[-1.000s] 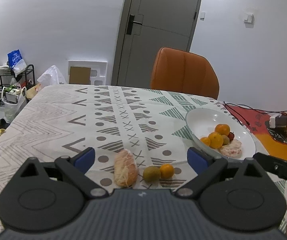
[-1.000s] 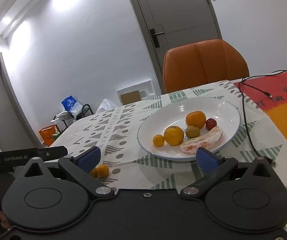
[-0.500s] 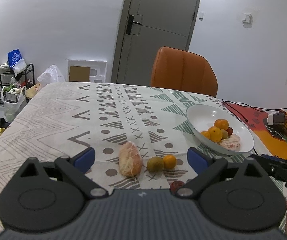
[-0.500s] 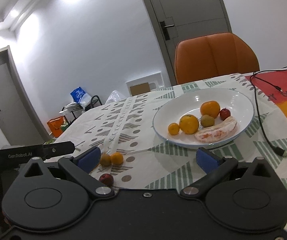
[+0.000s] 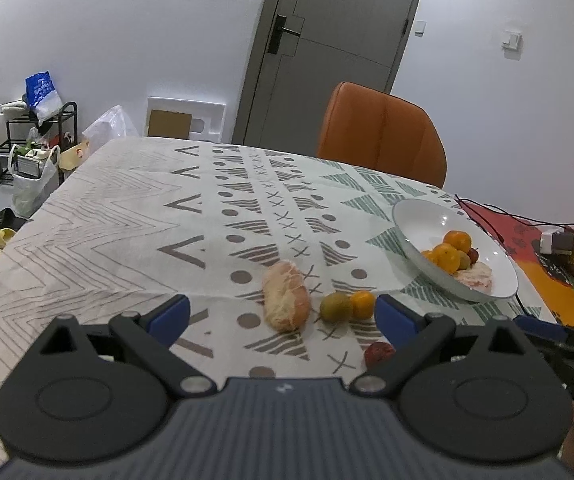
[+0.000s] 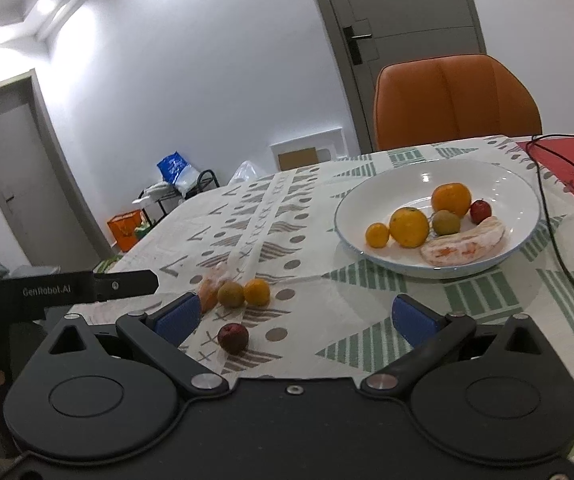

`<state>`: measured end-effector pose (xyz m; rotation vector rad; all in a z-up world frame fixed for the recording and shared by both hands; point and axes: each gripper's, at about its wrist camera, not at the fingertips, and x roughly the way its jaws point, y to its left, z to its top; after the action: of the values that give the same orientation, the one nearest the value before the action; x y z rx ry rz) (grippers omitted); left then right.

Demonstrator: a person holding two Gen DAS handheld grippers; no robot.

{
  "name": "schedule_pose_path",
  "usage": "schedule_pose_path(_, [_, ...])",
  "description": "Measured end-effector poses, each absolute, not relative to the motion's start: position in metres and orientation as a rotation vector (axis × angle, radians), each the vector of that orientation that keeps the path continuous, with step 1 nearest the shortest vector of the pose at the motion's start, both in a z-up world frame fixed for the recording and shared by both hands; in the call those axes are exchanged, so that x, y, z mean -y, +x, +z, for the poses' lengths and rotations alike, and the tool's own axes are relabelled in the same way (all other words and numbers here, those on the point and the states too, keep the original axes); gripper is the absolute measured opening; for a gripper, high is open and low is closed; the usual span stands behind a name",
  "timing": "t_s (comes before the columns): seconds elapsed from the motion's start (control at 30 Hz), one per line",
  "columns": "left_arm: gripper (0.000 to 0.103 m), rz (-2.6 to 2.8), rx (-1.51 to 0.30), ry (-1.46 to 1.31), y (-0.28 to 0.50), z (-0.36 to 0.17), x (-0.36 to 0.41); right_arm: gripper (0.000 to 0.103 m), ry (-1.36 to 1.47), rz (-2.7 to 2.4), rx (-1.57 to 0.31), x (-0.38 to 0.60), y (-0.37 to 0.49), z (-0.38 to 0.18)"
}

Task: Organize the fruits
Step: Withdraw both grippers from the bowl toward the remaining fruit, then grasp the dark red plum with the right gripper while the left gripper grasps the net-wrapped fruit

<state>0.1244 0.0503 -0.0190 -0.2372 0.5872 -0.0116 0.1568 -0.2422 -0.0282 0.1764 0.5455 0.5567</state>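
A white plate [image 5: 415, 220] [image 6: 371, 196] on the patterned tablecloth holds several fruits: oranges [image 6: 409, 227], a green fruit [image 6: 446, 222], a small red fruit [image 6: 480, 211] and a peeled pomelo segment [image 6: 463, 242]. Loose on the cloth lie a peeled pomelo segment [image 5: 286, 301], a green fruit [image 5: 335, 307] [image 6: 230, 295], a small orange [image 5: 362, 305] [image 6: 257, 291] and a dark red fruit [image 5: 379, 353] [image 6: 233, 338]. My left gripper [image 5: 283, 316] is open and empty above the loose fruits. My right gripper [image 6: 295, 320] is open and empty, the red fruit near its left finger.
An orange chair [image 5: 381, 136] stands at the table's far side. A black cable [image 6: 555, 240] runs right of the plate over a red-orange mat [image 5: 543, 280]. Bags and a rack [image 5: 31, 148] stand on the floor at left.
Both grippers have drawn back from the table. The loose fruits and plate look farther off, and the dark red fruit has come into view. Both stay open.
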Motion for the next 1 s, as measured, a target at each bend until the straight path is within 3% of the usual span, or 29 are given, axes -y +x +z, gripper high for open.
schedule_pose_path(0.47, [0.097, 0.020, -0.604, -0.253, 0.121, -0.031, -0.073, 0.102, 0.151, 0.633, -0.598, 0.209, 0.165, -0.040])
schedule_pose_path(0.77, [0.096, 0.023, -0.617, -0.277, 0.121, -0.038, -0.085, 0.075, 0.123, 0.682, -0.663, 0.189, 0.173, -0.051])
schedule_pose_path(0.87, [0.095, 0.022, -0.617, -0.280, 0.121, -0.039, -0.087, 0.062, 0.112, 0.683, -0.686, 0.182, 0.177, -0.054])
schedule_pose_path(1.0, [0.095, 0.015, -0.617, -0.282, 0.123, -0.041, -0.088, 0.034, 0.079, 0.658, -0.690, 0.174, 0.181, -0.057])
